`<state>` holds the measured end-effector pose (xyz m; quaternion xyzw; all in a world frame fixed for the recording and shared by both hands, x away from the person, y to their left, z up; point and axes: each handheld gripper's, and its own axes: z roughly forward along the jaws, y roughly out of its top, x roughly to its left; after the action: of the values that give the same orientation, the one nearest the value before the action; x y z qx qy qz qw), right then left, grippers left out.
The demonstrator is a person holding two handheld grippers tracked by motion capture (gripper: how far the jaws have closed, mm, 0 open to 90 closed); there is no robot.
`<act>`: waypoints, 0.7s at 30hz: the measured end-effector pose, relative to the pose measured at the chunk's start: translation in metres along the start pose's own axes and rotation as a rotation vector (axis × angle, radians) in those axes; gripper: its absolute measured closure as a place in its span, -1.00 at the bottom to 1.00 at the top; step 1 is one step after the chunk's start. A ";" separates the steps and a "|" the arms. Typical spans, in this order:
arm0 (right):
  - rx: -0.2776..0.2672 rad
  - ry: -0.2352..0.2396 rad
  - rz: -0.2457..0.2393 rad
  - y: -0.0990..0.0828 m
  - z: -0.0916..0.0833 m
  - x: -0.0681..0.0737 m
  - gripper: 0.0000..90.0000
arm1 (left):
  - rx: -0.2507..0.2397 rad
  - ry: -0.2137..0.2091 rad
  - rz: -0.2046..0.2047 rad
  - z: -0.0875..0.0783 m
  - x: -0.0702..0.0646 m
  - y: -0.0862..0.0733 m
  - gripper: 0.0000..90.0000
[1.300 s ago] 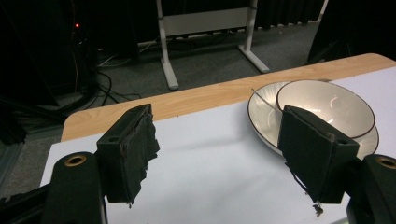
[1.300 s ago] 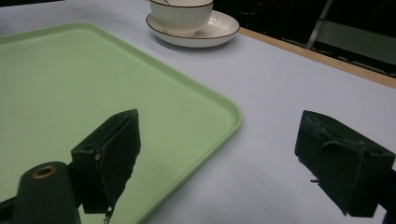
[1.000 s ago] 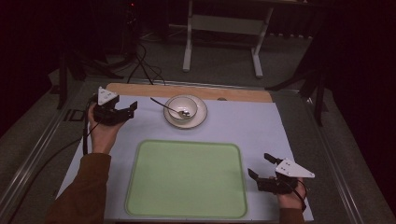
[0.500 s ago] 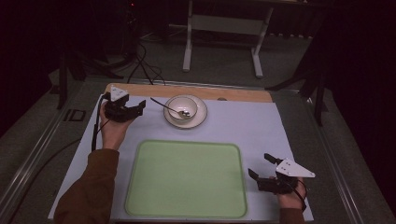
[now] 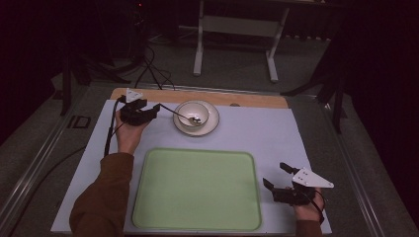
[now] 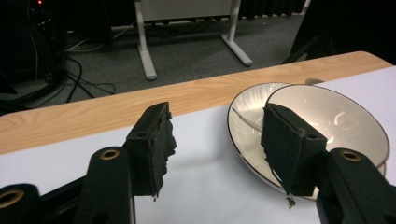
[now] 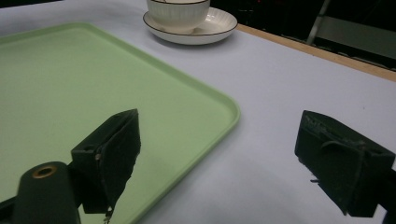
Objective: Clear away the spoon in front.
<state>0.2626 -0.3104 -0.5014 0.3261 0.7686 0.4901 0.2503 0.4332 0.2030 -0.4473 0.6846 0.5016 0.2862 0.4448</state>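
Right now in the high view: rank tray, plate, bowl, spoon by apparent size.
1. Green tray, by far the largest.
2. Plate.
3. Bowl, standing on the plate.
4. Spoon, thin; its length looks close to the bowl's width, so that pair is unsure.

My left tongs (image 5: pixel 157 109) and right tongs (image 5: pixel 274 177) are black, each topped with a grey three-cornered plate, brass-ringed screw holes, ragged dark pads, black cable; my sleeve (image 5: pixel 101 197) is rust-brown.
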 end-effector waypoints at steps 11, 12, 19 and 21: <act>-0.001 0.000 0.003 -0.001 -0.001 0.000 -0.69 | 0.053 -0.054 -0.050 0.028 -0.005 0.000 0.10; -0.002 0.000 0.005 -0.001 -0.001 0.000 -0.69 | 0.060 -0.059 -0.053 0.029 -0.005 -0.001 0.13; 0.007 0.006 0.002 -0.001 0.000 0.000 -0.69 | 0.058 -0.107 -0.073 0.029 -0.004 -0.001 0.38; 0.007 0.007 0.002 -0.001 0.000 0.000 -0.69 | 0.054 -0.121 -0.071 0.027 -0.005 0.000 0.43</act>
<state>0.2623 -0.3105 -0.5022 0.3262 0.7709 0.4887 0.2460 0.4544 0.1896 -0.4594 0.6942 0.5053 0.2149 0.4654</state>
